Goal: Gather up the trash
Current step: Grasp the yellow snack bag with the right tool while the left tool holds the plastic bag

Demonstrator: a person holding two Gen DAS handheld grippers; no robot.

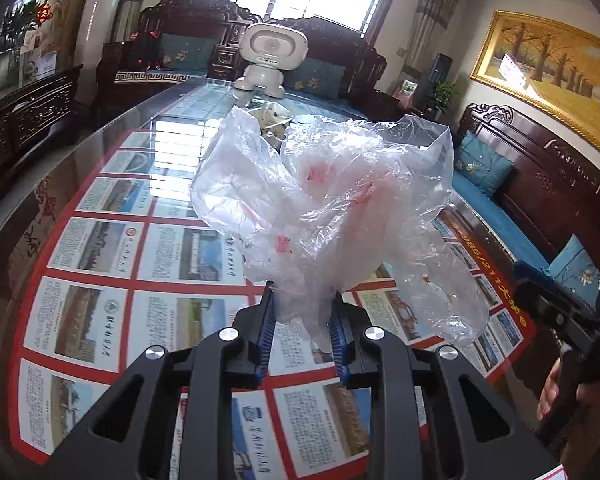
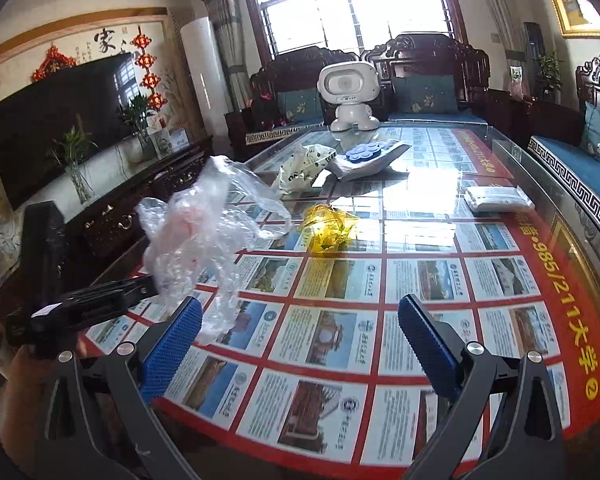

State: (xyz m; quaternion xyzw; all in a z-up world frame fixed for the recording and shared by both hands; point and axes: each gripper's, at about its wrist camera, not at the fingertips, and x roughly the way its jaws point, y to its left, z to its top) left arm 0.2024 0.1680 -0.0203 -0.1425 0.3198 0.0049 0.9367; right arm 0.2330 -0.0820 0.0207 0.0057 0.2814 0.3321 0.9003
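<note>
My left gripper (image 1: 302, 316) is shut on a crumpled clear plastic bag (image 1: 332, 200) and holds it above the glass table (image 1: 100, 240). The bag also shows in the right wrist view (image 2: 200, 232), at the left gripper's tip (image 2: 140, 288). My right gripper (image 2: 300, 336) is open and empty over the table (image 2: 420, 240). A yellow crumpled wrapper (image 2: 328, 228) lies on the table ahead of it. Further back lie a white patterned bag (image 2: 304, 166), a grey pouch (image 2: 374, 164) with a blue flower-shaped thing (image 2: 364, 151) on it, and a white packet (image 2: 498, 198) at the right.
A white toy robot (image 2: 350, 92) (image 1: 270, 56) stands at the table's far end. Dark wooden sofas with blue cushions (image 2: 424, 94) ring the table. A TV (image 2: 60, 124) on a dark cabinet stands to the left. The right gripper's body (image 1: 568, 320) shows at the right of the left wrist view.
</note>
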